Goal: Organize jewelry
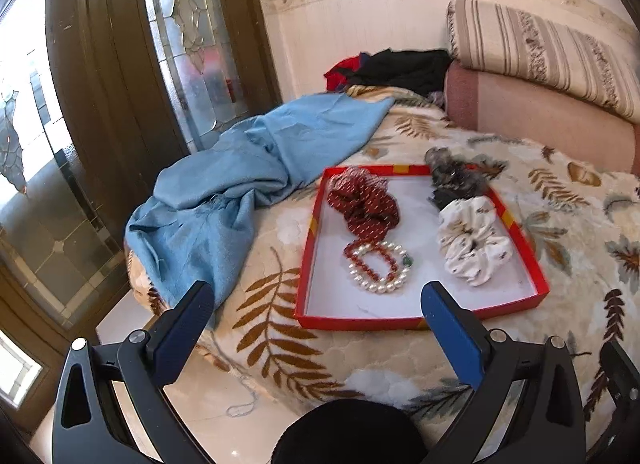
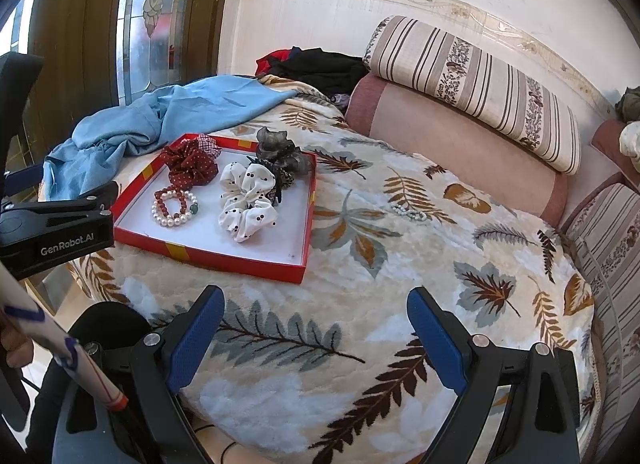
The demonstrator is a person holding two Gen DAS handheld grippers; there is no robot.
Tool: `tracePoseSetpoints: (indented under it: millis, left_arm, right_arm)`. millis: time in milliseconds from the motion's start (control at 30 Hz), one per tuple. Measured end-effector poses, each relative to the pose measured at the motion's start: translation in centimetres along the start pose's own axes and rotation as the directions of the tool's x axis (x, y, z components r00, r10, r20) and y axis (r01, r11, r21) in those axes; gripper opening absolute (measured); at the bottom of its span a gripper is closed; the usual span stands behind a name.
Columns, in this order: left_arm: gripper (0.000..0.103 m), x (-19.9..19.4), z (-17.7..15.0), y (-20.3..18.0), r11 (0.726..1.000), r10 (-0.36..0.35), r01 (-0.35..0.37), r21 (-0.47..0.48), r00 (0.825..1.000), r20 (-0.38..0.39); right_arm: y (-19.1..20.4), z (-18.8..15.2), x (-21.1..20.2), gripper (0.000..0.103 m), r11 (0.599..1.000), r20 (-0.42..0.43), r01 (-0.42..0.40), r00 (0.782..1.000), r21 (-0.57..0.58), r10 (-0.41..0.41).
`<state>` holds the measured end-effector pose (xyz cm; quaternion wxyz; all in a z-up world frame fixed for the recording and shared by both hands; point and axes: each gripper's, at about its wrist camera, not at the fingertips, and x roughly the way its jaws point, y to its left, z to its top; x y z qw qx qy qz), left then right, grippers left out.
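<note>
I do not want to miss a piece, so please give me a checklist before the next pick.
1. Left gripper open and holding nothing: ok.
2. Right gripper open and holding nothing: ok.
3. Red tray lying flat on the bed: ok.
4. Pearl bracelet and red bead bracelet inside the tray: ok.
5. All jewelry collected: not ok, a pale bead bracelet lies on the blanket outside the tray.
6. Bracelets tangled together: cannot tell.
</note>
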<state>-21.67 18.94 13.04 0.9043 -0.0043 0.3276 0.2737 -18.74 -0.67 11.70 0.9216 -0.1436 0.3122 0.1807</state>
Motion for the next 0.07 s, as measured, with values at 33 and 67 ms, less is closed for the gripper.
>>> tracePoseSetpoints:
  millis: [33, 67]
  left_arm:
    - [0.103, -0.15, 0.07, -0.16, 1.000, -0.001, 0.001, 0.008, 1.000, 0.004]
    - [0.103, -0.27, 0.14, -0.38, 1.000, -0.005, 0.005, 0.015, 1.000, 0.008]
  right_arm:
    - [-0.16, 0.00, 0.05, 0.095, 1.000, -0.002, 0.000, 1.000, 0.006, 0.000]
    - [-0.36, 0.01, 0.10, 0.095, 1.000, -0.005, 0.000, 1.000, 0.013, 0.000]
